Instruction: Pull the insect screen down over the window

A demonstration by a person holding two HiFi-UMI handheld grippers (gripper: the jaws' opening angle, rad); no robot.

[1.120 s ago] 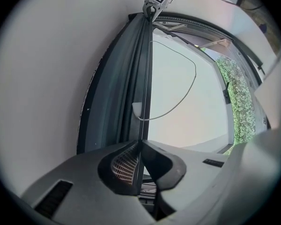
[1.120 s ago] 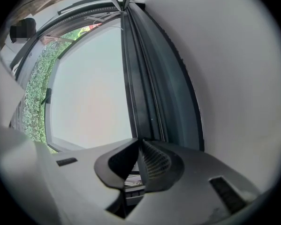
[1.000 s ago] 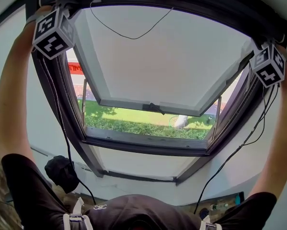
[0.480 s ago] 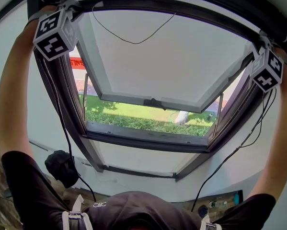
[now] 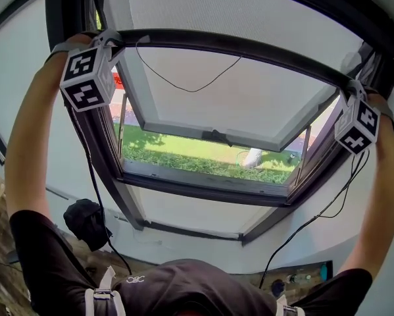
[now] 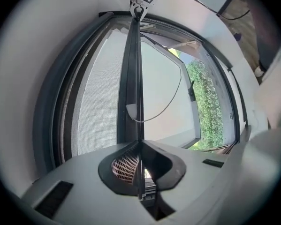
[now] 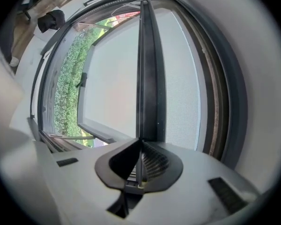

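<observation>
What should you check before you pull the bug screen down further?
1. Left tool shut on the pull bar: ok.
2. Right tool shut on the same bar: ok.
3. Insect screen reaches the lower frame: not ok, it covers only the top.
4. Pull cord hangs free, away from both tools: ok.
5. Where the bar locks at the bottom: cannot tell.

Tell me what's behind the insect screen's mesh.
Through the mesh only the open sash's pale pane shows dimly; finer detail is veiled. Below the pull bar, grass is unscreened.
</observation>
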